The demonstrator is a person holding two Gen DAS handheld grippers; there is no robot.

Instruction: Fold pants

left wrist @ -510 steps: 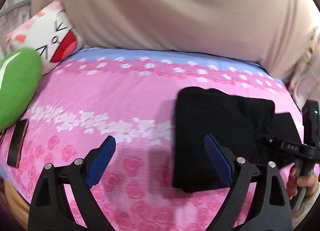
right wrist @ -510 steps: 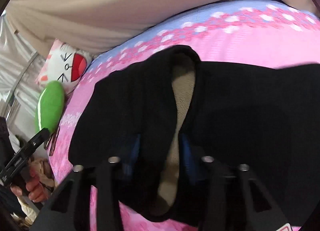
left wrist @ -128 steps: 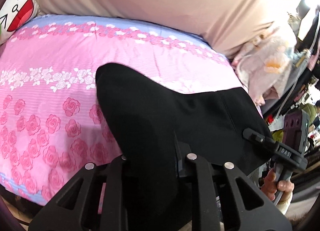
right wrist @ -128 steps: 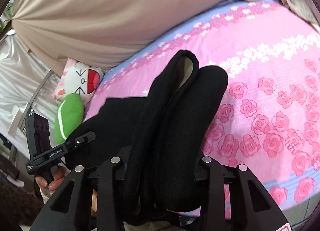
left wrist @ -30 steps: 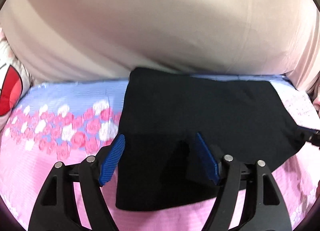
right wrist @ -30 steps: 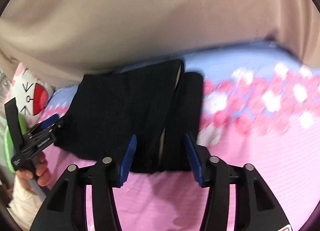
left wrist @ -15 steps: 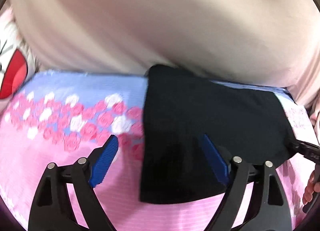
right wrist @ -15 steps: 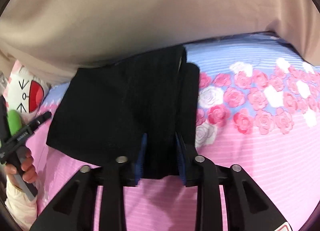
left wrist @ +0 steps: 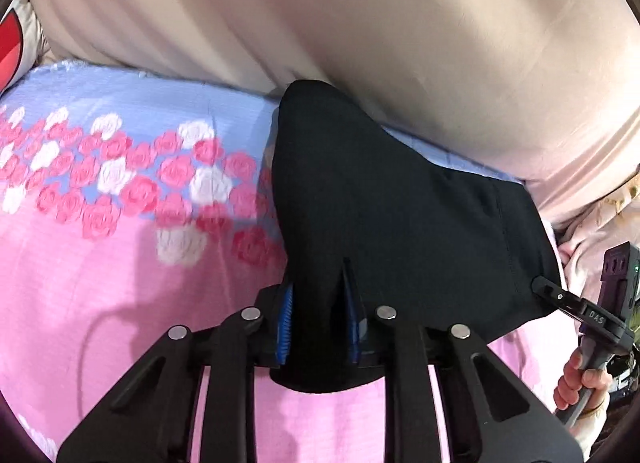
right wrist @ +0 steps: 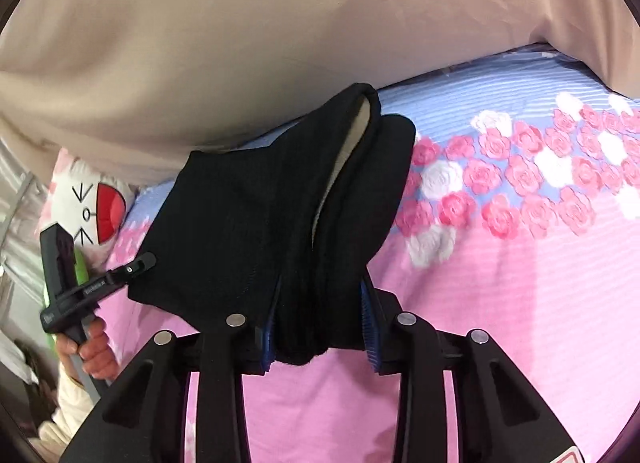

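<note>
The folded black pants lie near the far edge of the pink rose bed cover, against the beige curtain. My left gripper has its jaws closing, and the blue pads pinch the near left corner of the cloth. In the right wrist view the pants show a beige lining at the fold. My right gripper is also closing, its pads pressing a thick bunch at the near right end. Each gripper appears in the other's view, the right gripper and the left gripper, at the pants' opposite corners.
A beige curtain hangs right behind the pants. A cat-face pillow and a green cushion sit at the bed's left end. A person's hands hold the gripper handles. Pink cover stretches to the right.
My left gripper shifted right and closed from wide open onto the pants' near corner. The right gripper tightened on its bunch, and the near edge of the pants now lifts between the two.
</note>
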